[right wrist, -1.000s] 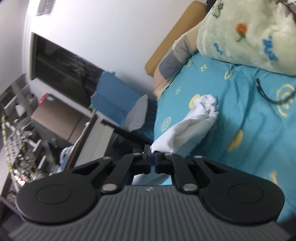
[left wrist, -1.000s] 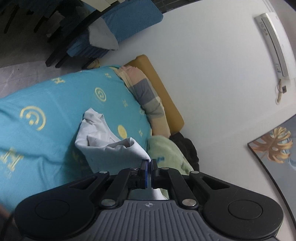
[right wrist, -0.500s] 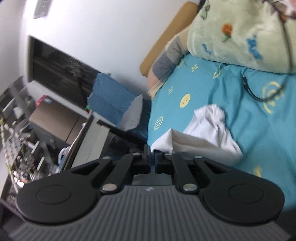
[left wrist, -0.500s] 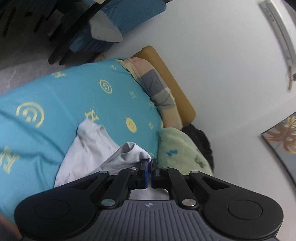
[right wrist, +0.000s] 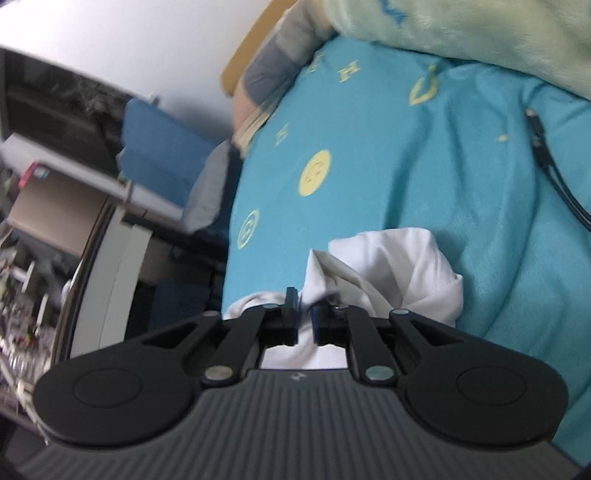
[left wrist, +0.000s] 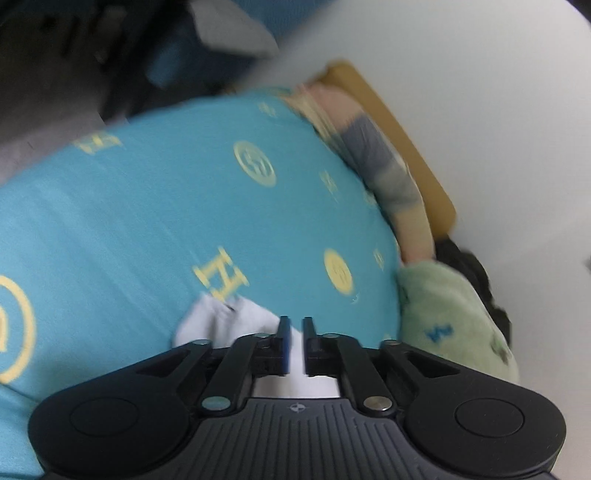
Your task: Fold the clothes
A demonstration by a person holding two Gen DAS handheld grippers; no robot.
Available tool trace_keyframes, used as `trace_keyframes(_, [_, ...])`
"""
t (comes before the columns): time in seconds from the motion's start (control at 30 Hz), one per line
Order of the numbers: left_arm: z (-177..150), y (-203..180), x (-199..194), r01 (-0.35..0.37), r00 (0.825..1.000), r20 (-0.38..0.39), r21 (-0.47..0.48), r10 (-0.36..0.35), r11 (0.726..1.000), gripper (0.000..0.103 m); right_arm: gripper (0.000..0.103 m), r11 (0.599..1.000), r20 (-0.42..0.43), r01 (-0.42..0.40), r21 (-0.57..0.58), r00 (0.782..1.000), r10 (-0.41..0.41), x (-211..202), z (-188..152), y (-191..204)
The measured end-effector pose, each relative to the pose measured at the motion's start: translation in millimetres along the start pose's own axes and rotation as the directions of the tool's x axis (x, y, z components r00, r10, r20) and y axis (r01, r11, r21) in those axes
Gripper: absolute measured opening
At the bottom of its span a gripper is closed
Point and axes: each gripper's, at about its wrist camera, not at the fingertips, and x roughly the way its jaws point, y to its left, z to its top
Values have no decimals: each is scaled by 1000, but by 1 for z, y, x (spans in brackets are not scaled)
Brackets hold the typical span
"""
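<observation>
both grippers (left wrist: 294, 325) (right wrist: 304, 314) slightly parted over white garment (right wrist: 388, 273).

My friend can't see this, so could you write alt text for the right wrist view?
The right tool, its jaws slightly apart, sits over a crumpled white garment on a turquoise sheet. A green blanket and black cable lie beyond.
</observation>
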Motion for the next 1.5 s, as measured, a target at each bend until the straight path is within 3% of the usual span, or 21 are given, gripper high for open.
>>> trace_keyframes(0.03, [2, 0, 1, 17, 999, -28, 4, -17, 1000, 16, 24, 999, -3, -26, -25, 1000, 26, -5, 2, 4])
trace_keyframes(0.07, [1, -3, -5, 34, 999, -15, 26, -34, 999, 24, 44, 997, -3, -53, -51, 999, 53, -11, 4, 9])
trace_keyframes(0.1, [0, -7, -12, 51, 999, 1, 49, -51, 998, 44, 58, 994, 6, -82, -73, 997, 82, -17, 5, 13])
trace_keyframes(0.13, [-2, -12, -17, 55, 998, 12, 80, -56, 995, 51, 82, 989, 19, -111, -94, 993, 113, -23, 5, 16])
trace_keyframes(0.17, [-4, -17, -23, 58, 998, 23, 111, -61, 992, 58, 86, 988, 24, -104, -112, 994, 107, -24, 5, 17])
trace_keyframes(0.3, [-10, -25, -23, 1, 999, 43, 207, -10, 978, 61, 86, 983, 42, -30, -179, 998, 38, -23, 5, 16])
trace_keyframes(0.33, [-11, -24, -19, -25, 999, 39, 217, 17, 976, 61, 84, 981, 47, -12, -196, 999, 21, -23, 5, 15])
trace_keyframes(0.37, [-13, -23, -14, -47, 999, 32, 220, 41, 974, 61, 75, 977, 53, 7, -212, 999, 4, -23, 5, 15])
trace_keyframes(0.47, [-20, -17, 4, -123, 992, 29, 250, 120, 960, 59, 61, 961, 62, 71, -267, 997, -56, -17, 3, 15])
trace_keyframes(0.57, [-26, -11, 20, -169, 985, 20, 279, 170, 945, 51, 54, 935, 73, 124, -331, 992, -106, -8, -3, 17])
trace_keyframes(0.6, [-27, -8, 23, -172, 984, 14, 280, 175, 944, 41, 54, 929, 78, 133, -344, 990, -113, -7, -4, 17])
trace_keyframes(0.63, [-27, -7, 25, -179, 983, 13, 283, 183, 942, 38, 47, 923, 84, 143, -357, 989, -120, -5, -5, 18])
trace_keyframes(0.73, [-28, -2, 28, -202, 978, 10, 287, 208, 936, 28, 14, 903, 102, 170, -395, 985, -141, -2, -8, 19])
trace_keyframes(0.77, [-27, 1, 28, -207, 977, 13, 276, 212, 939, 20, 12, 895, 108, 180, -408, 983, -148, 0, -9, 19])
trace_keyframes(0.8, [-26, 3, 26, -200, 979, 16, 258, 203, 945, 11, 10, 888, 114, 189, -420, 981, -155, 1, -10, 19])
trace_keyframes(0.87, [-24, 7, 23, -185, 982, 23, 222, 185, 957, 2, 7, 872, 127, 207, -444, 978, -168, 4, -12, 20])
trace_keyframes(0.93, [-20, 1, 17, -163, 986, 58, 223, 154, 961, 2, 7, 855, 140, 226, -467, 974, -180, 6, -14, 21])
trace_keyframes(1.03, [-16, -15, 2, -91, 990, 125, 232, 63, 968, 2, 6, 859, 191, 210, -468, 972, -134, -4, -11, 33])
trace_keyframes(1.13, [-14, -19, 12, -115, 987, 135, 255, 82, 960, 2, 6, 852, 252, 238, -467, 959, -130, -6, -6, 38])
trace_keyframes(1.3, [-12, -24, 30, -158, 982, 150, 292, 118, 943, 2, 7, 825, 190, 296, -481, 954, -231, 25, -3, 22])
trace_keyframes(1.5, [-14, -18, 41, -205, 977, 123, 304, 175, 930, 5, 10, 817, 174, 330, -473, 944, -280, 33, -5, 23])
